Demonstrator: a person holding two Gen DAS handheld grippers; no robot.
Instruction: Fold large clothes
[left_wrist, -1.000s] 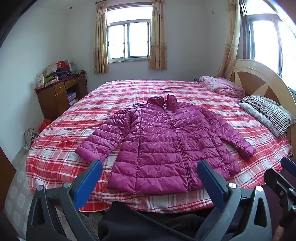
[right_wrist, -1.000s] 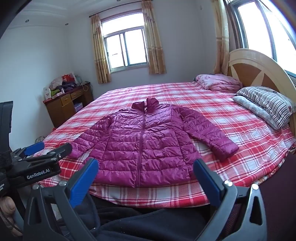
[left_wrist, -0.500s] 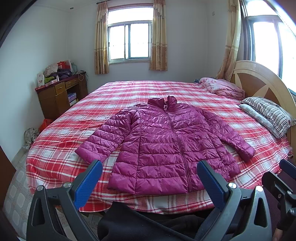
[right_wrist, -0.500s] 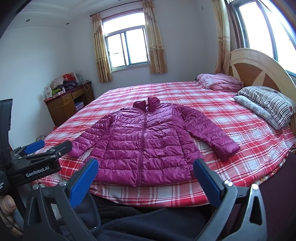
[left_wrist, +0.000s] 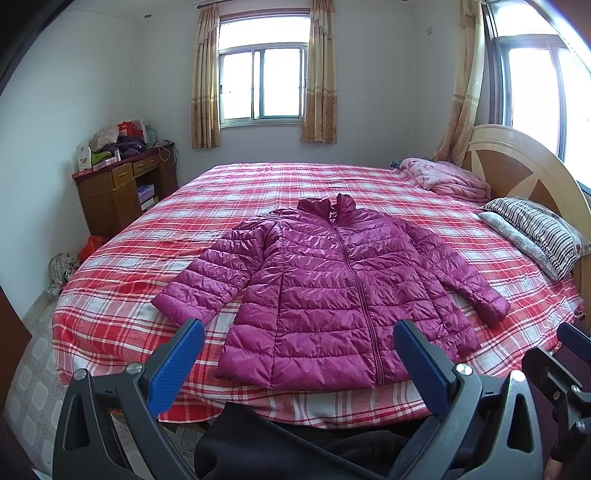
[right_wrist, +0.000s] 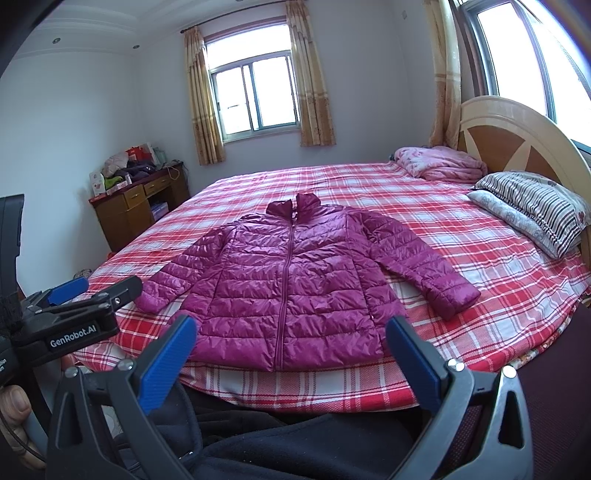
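Observation:
A magenta quilted jacket (left_wrist: 332, 291) (right_wrist: 291, 284) lies flat and zipped on the red plaid bed (left_wrist: 122, 295) (right_wrist: 498, 280), collar away from me, both sleeves spread outward, hem near the front edge. My left gripper (left_wrist: 297, 360) hovers open in front of the hem, holding nothing. In the right wrist view, my right gripper (right_wrist: 290, 352) is open too, short of the hem and clear of the fabric. The left gripper's body (right_wrist: 74, 314) shows at the left of that view, a hand below it.
A wooden headboard (left_wrist: 517, 166), striped pillows (left_wrist: 535, 236) and a folded pink blanket (left_wrist: 447, 179) occupy the bed's right side. A cluttered wooden desk (left_wrist: 118, 184) stands by the left wall. Dark clothing (left_wrist: 295, 450) fills the bottom of both views.
Both views have tilted or lifted slightly, so the jacket sits a little lower in frame. The jacket has not moved and both grippers stay open.

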